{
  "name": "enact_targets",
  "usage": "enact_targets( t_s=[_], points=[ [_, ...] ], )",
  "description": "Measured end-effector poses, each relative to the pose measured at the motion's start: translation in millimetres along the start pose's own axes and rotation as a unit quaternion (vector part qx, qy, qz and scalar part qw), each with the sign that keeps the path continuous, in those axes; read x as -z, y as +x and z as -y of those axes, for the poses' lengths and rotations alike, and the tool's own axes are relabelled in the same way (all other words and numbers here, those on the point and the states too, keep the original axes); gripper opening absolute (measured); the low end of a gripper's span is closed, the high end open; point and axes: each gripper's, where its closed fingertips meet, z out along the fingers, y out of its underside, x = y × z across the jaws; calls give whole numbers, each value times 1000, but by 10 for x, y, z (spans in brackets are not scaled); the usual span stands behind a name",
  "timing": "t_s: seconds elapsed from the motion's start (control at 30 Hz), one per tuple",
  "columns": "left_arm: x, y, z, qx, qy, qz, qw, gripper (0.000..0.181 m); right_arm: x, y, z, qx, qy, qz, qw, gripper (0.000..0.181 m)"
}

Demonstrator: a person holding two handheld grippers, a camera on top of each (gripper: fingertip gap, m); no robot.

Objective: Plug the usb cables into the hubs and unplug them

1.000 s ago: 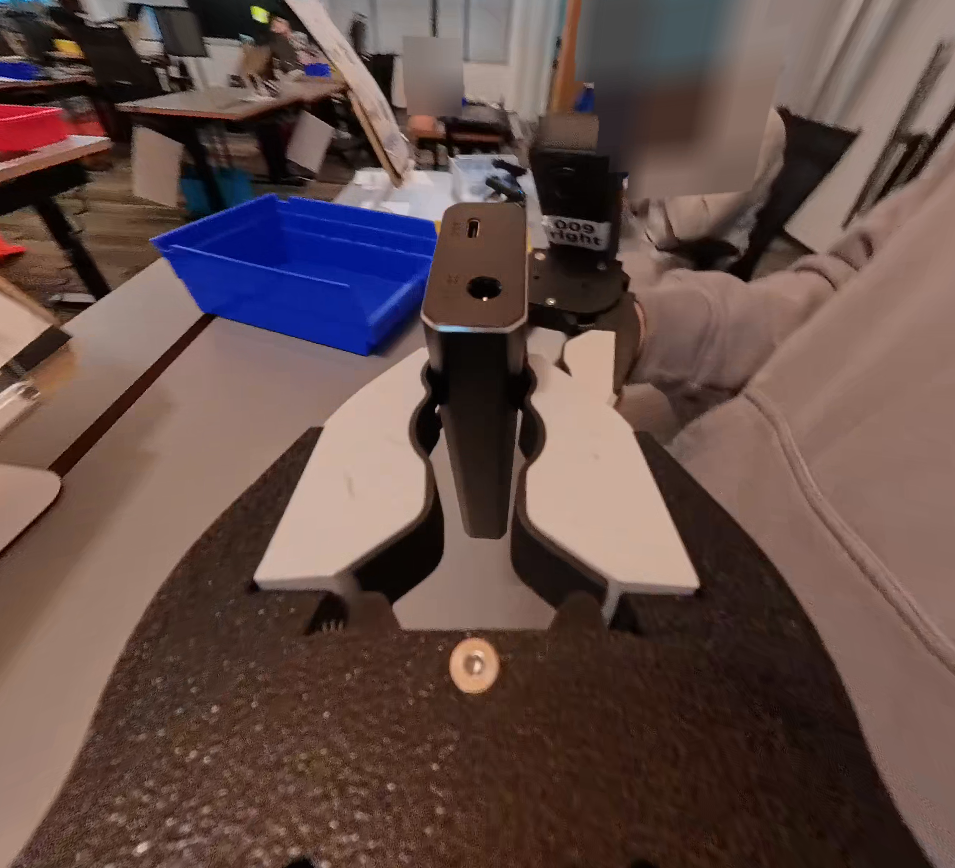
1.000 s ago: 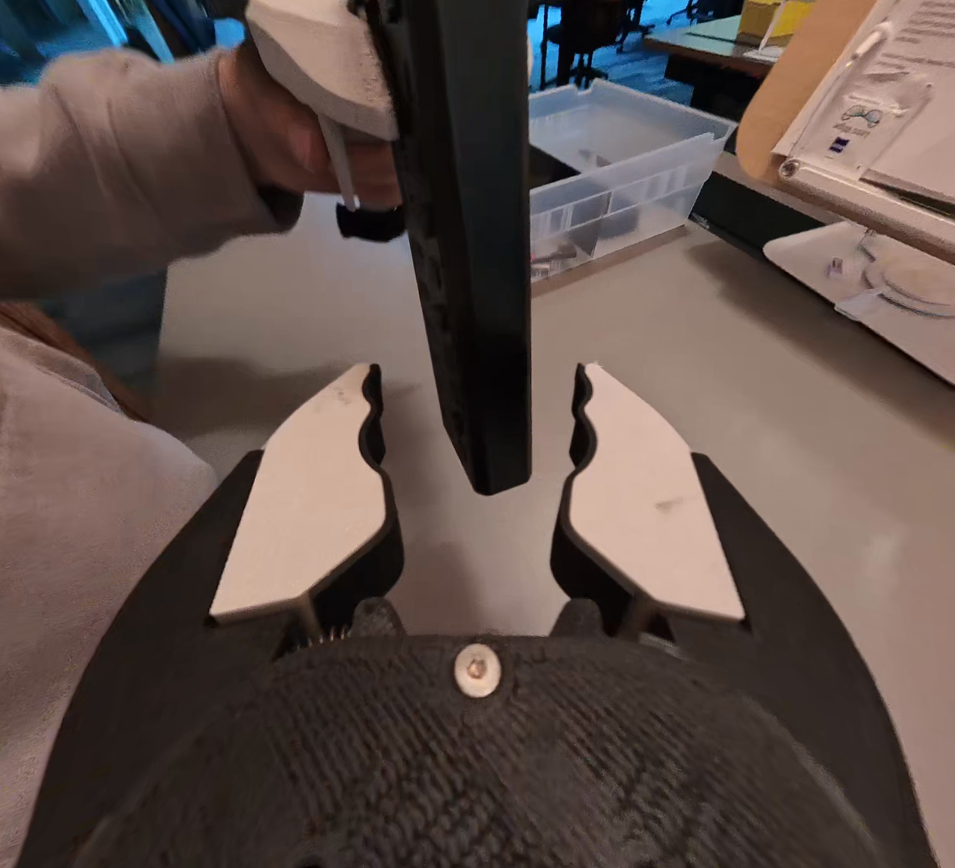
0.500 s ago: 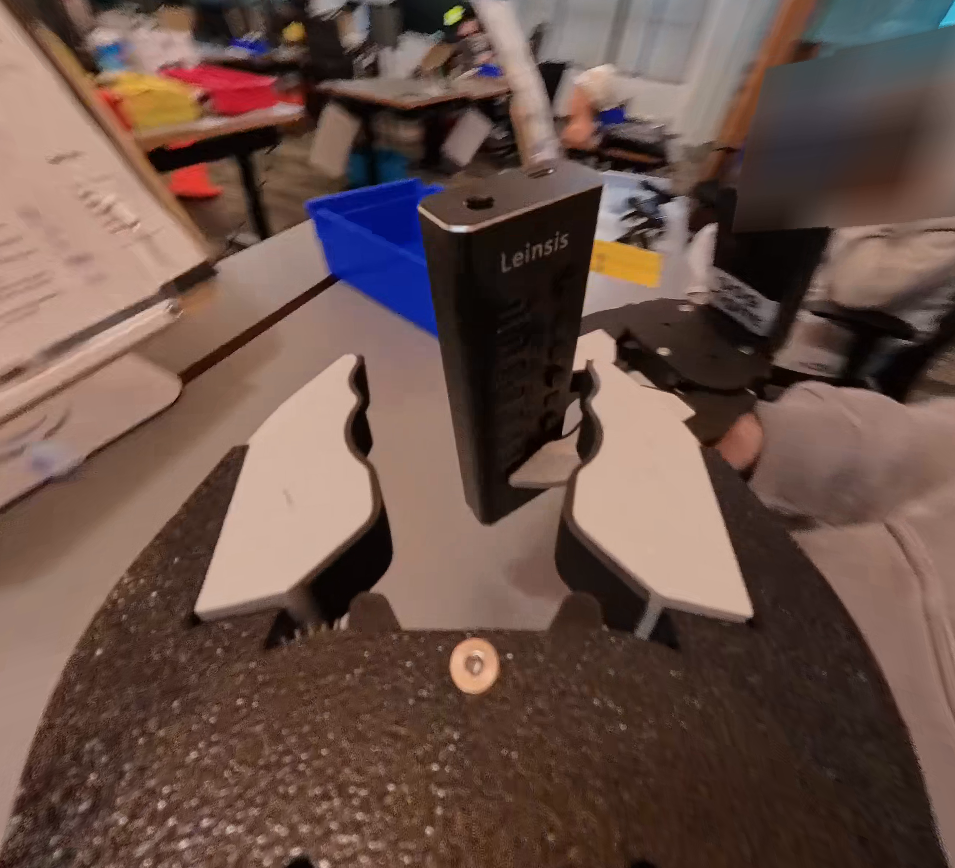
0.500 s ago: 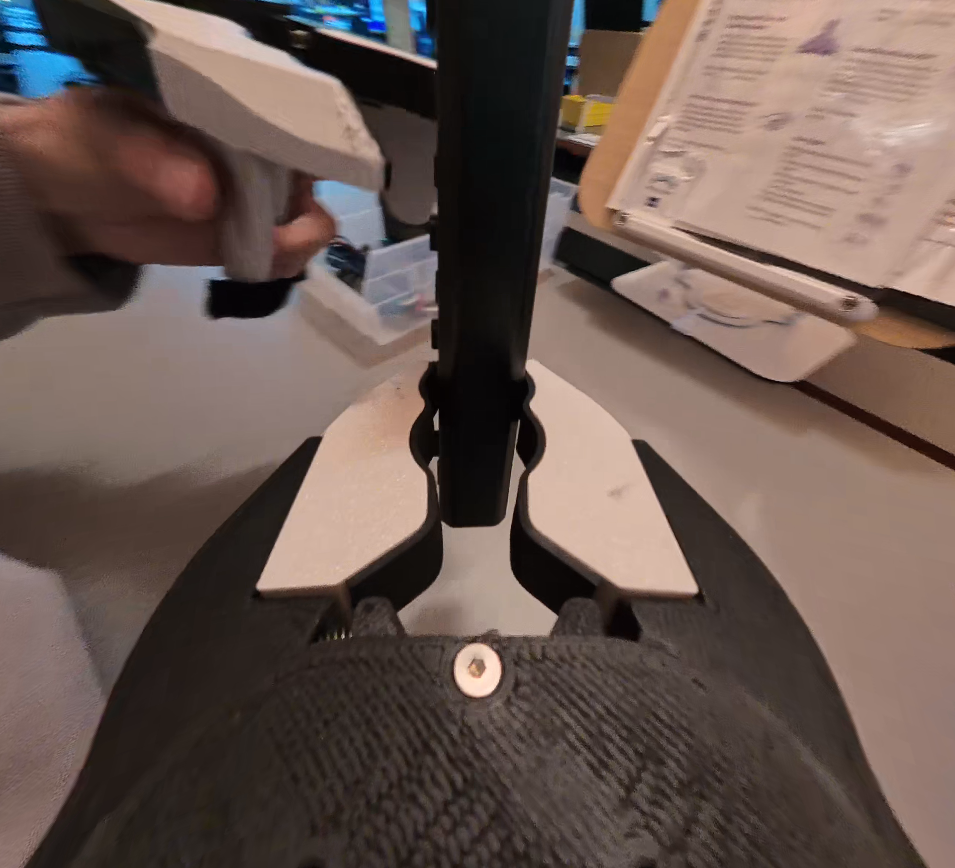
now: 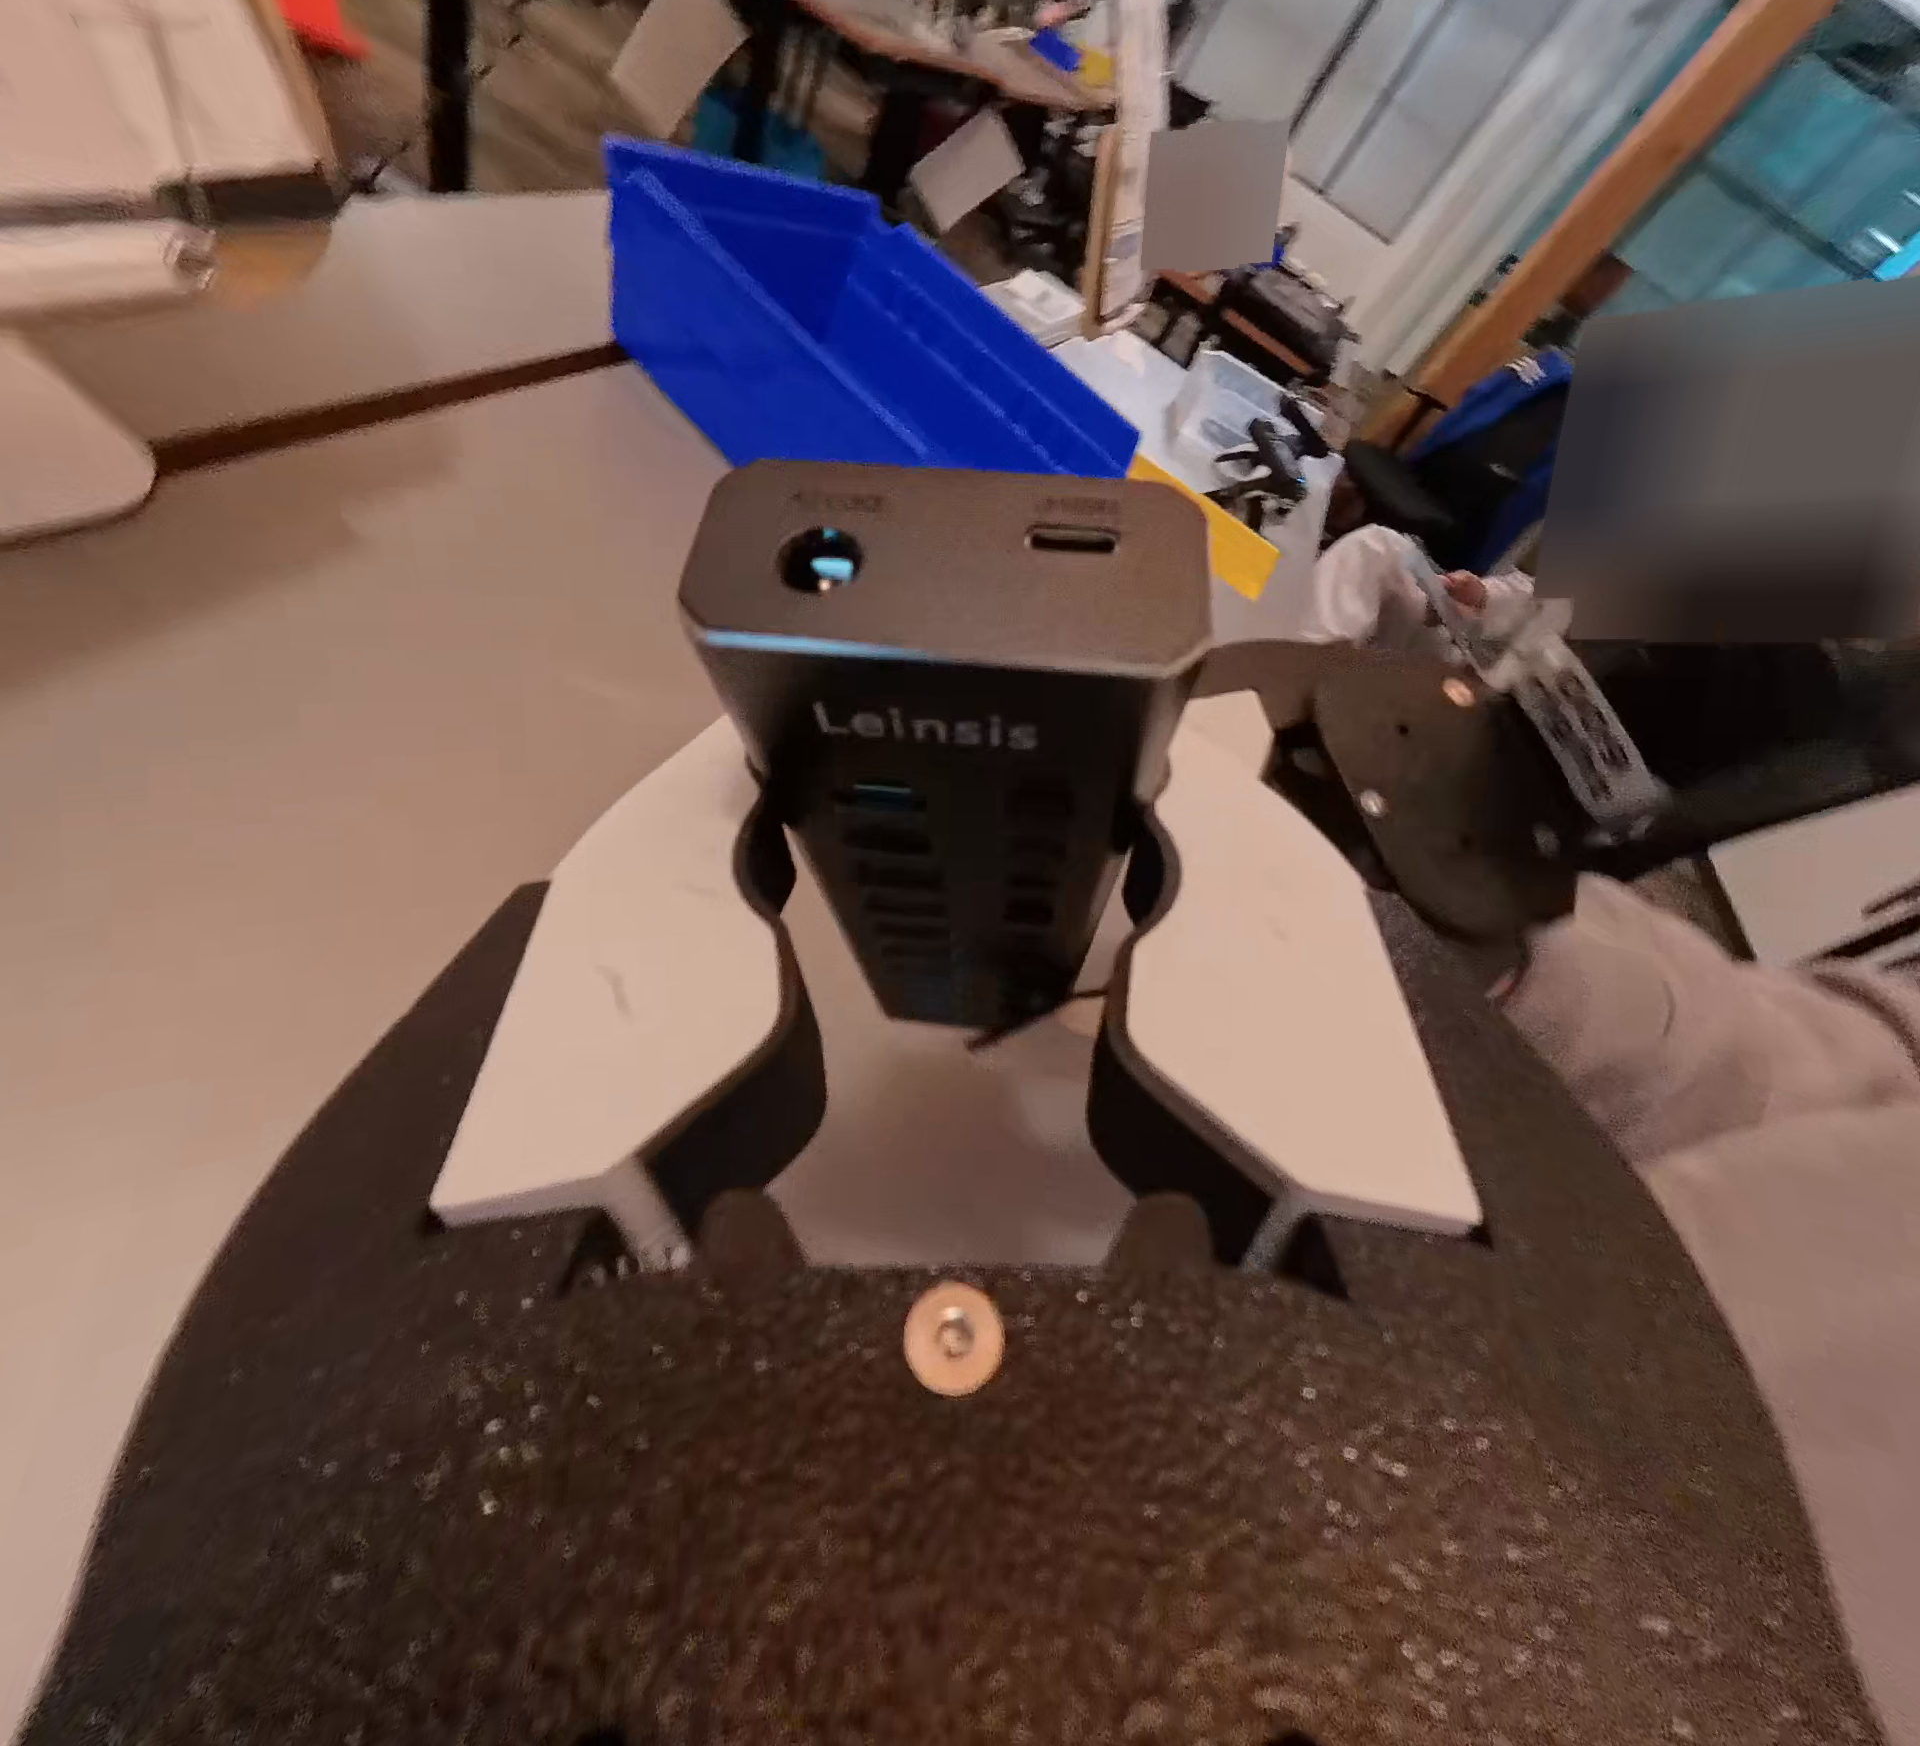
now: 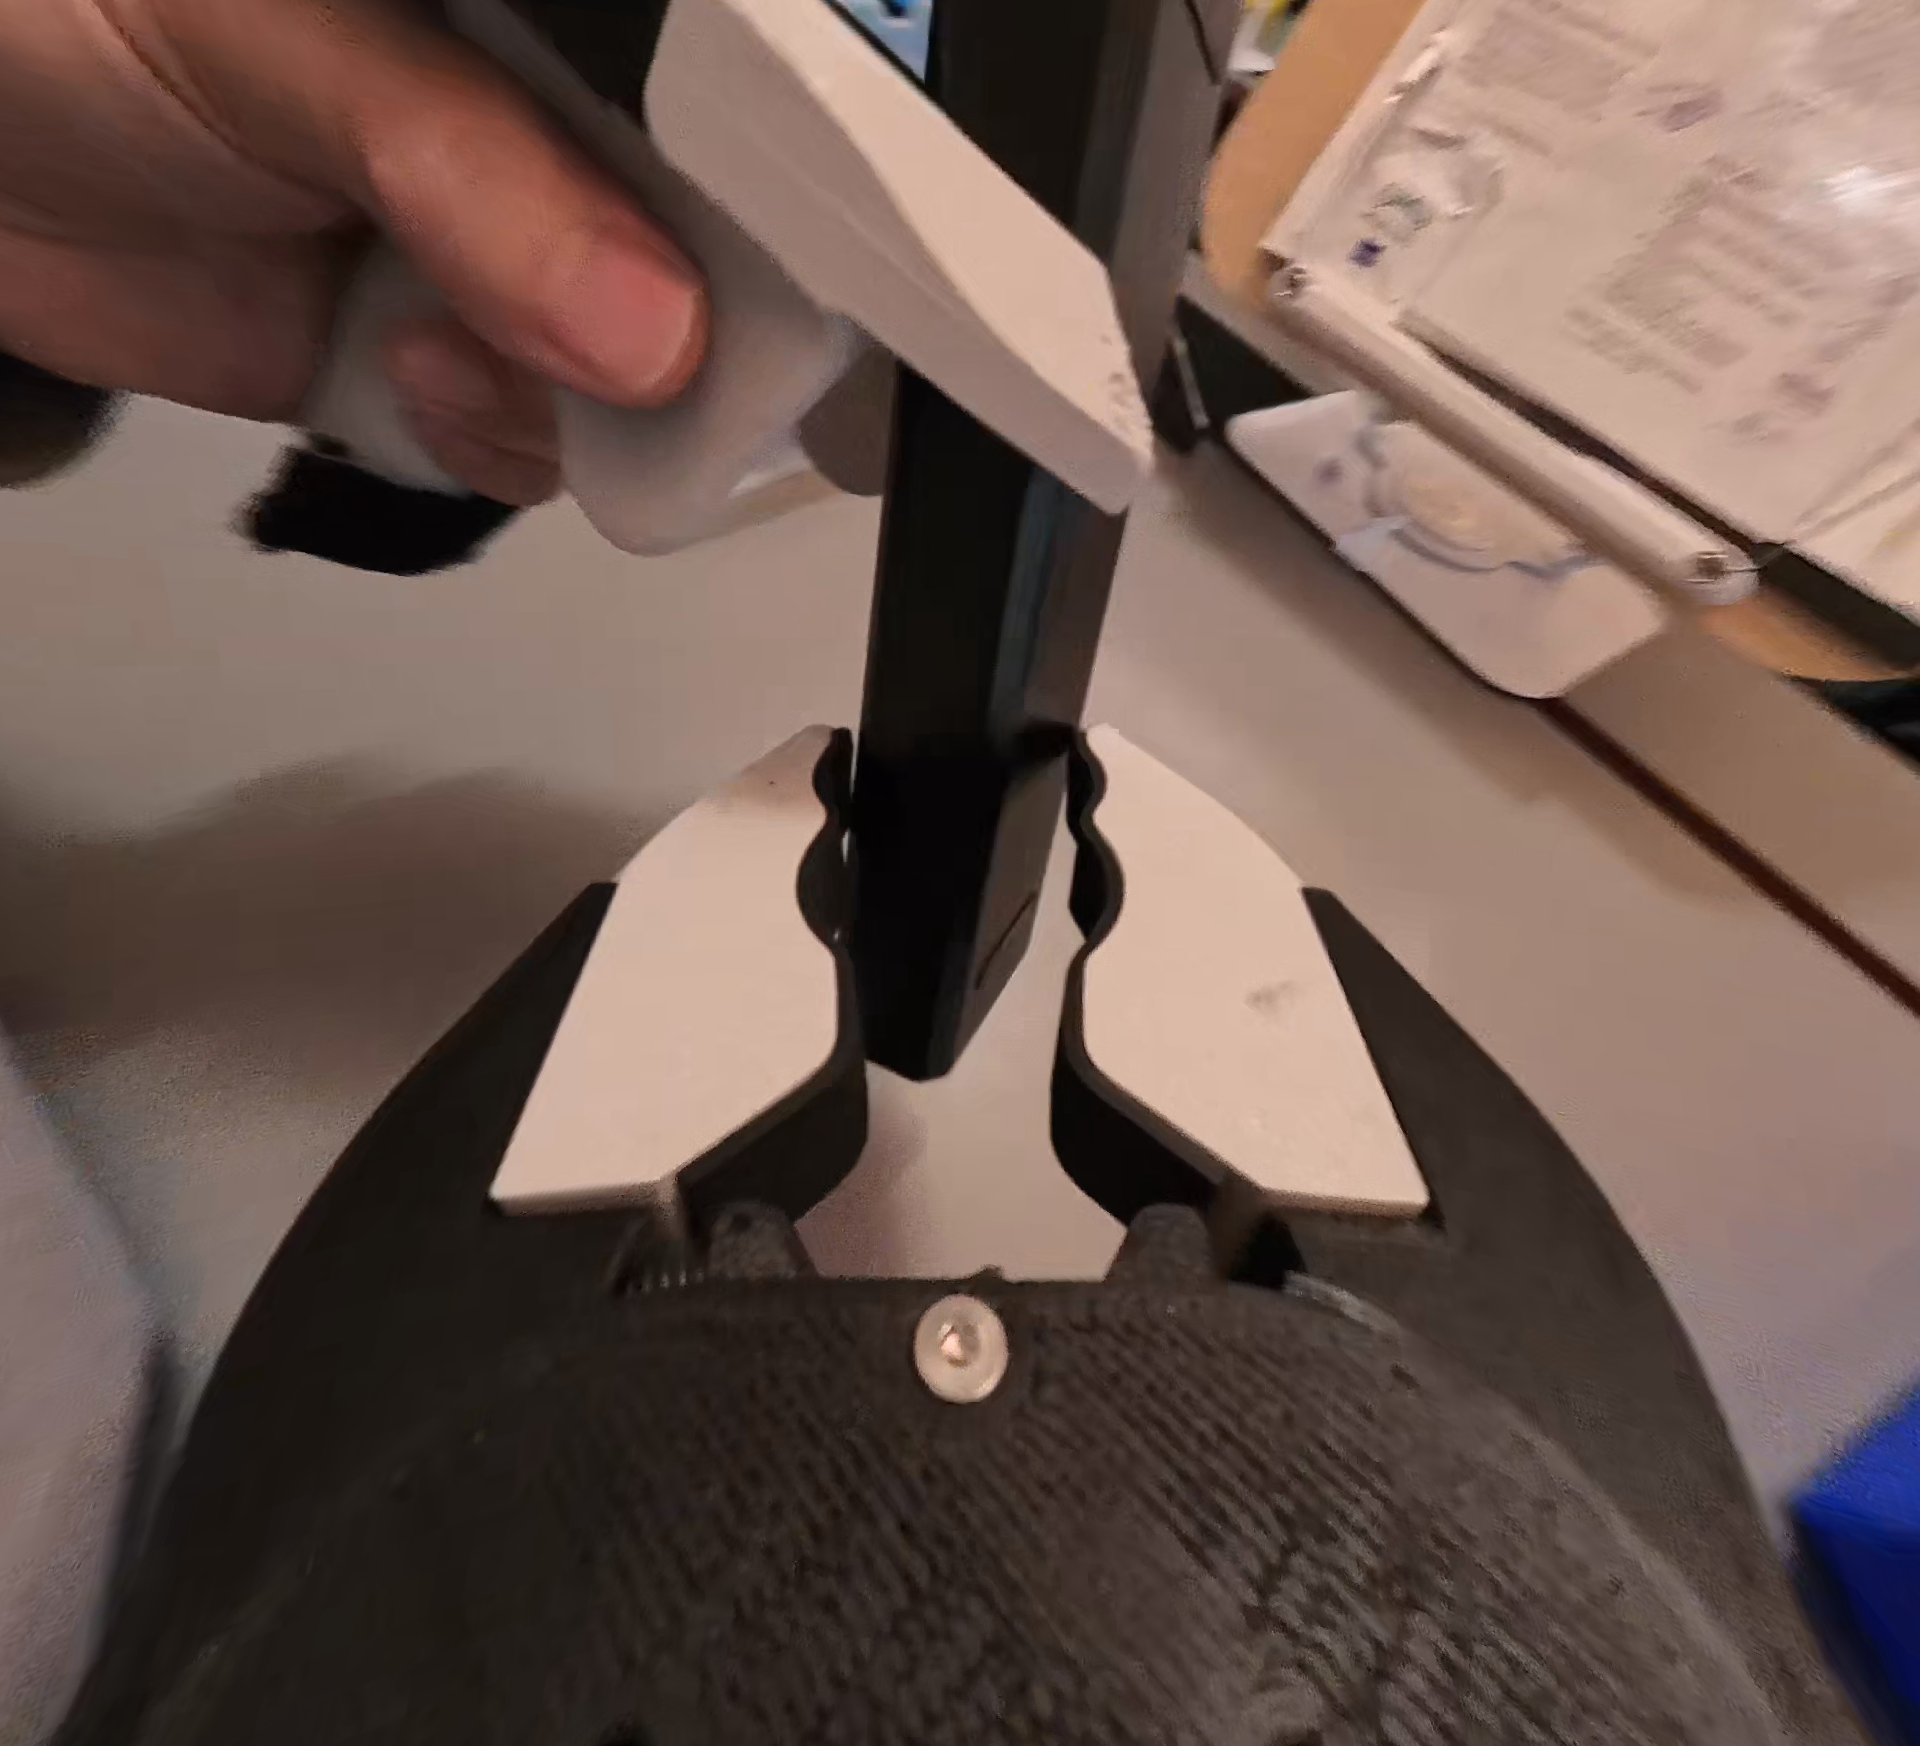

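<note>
A black, oblong metal USB hub (image 5: 951,761) is held in the air above a pale grey tabletop (image 5: 260,761), gripped from two ends at once. In the left wrist view, the left gripper (image 5: 951,849) is clenched on the hub's two narrow sides, its white fingers (image 5: 644,1000) pressed against the casing just below the end face that carries a round socket and a small slot. The face with its rows of ports is turned toward this camera. In the right wrist view, the right gripper (image 6: 956,875) is closed around the hub's opposite end (image 6: 956,875); the left finger touches the casing, while a sliver of gap may remain at the right finger, so a firm clamp cannot be confirmed.

The step is judged to be a re-gripping of the hub between the two tools. It would be done well if one grip were kept firm until the other is secure, and the port face left uncovered for a plug. No USB cable is seen in either view.

Around it, a white document stand (image 5: 62,449) is seen at far left, a blue plastic bin (image 5: 831,325) behind the hub, and the right gripper's black body (image 5: 1455,813) at right. A hand (image 6: 312,169) on the left tool crowds the hub.
</note>
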Motion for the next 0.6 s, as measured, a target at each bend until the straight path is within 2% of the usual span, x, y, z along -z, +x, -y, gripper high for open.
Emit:
enact_targets(
  t_s=[0.03, 0.1, 0.13, 0.27, 0.4, 0.5, 0.6],
  points=[
    [19, 47, 18, -37, 7, -20, 999, 62, 10, -55, 38, -22, 10, 35, 999, 46],
    [56, 155, 1, -96, -5, -62, 993, 62, 49, -88, 144, -88, 35, 94, 991, 81],
    [69, 208, -6, -117, -9, -82, 990, 62, 67, -97, 182, -118, 42, 122, 985, 93],
    [72, 427, -19, -173, -10, -144, 974, 61, 25, -231, 205, -162, 43, 212, 963, 112],
    [16, 549, -108, -210, -33, -172, 962, 62, -57, -448, 199, -119, 38, 236, 964, 105],
    [-2, 587, -180, -211, -44, -186, 959, 62, -86, -459, 172, -87, 35, 227, 969, 74],
    [6, 582, -215, -198, -56, -185, 961, 62, -82, -498, 138, -83, 29, 234, 968, 73]
  ],
)
